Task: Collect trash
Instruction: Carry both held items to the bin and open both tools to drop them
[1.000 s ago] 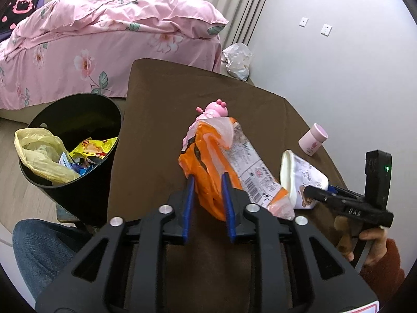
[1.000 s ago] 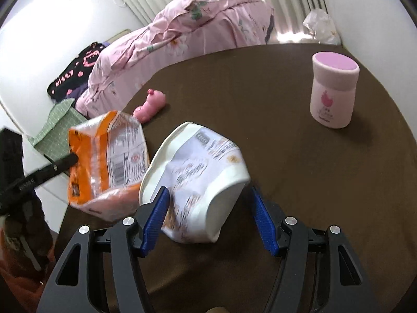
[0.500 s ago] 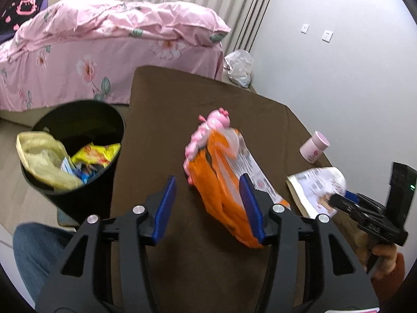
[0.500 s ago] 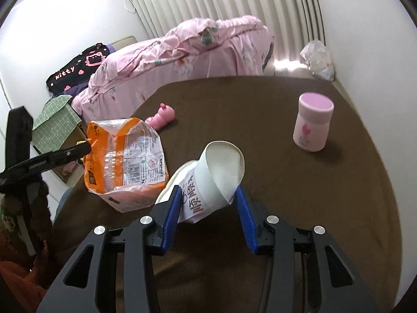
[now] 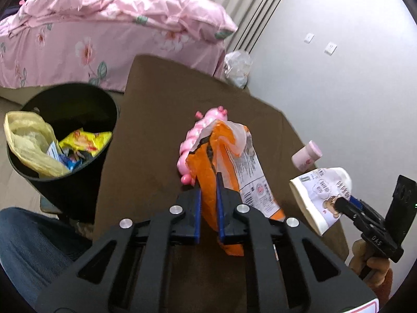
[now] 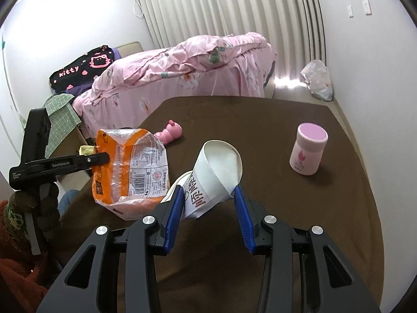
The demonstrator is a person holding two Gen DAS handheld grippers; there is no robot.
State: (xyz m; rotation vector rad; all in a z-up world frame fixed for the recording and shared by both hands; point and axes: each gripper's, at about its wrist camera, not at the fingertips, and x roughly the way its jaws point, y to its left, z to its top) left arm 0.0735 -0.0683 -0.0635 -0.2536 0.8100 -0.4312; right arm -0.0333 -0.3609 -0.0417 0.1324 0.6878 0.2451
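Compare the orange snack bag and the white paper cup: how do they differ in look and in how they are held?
The orange snack bag is flat, crinkled plastic; the white paper cup is a stiff, hollow cone shape. The left tongs pinch the bag almost fully shut on its thin edge, while the right tongs stay wider around the cup's body. Both are printed, empty-looking and lifted off the brown table.

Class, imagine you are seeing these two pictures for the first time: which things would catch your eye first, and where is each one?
The orange snack bag stands out first, pinched in the left gripper above the brown table. Next comes the white paper cup, tilted and clamped in the right gripper to the bag's right. Then the black bin at the table's left edge, already holding bright wrappers, and the pink bed behind.
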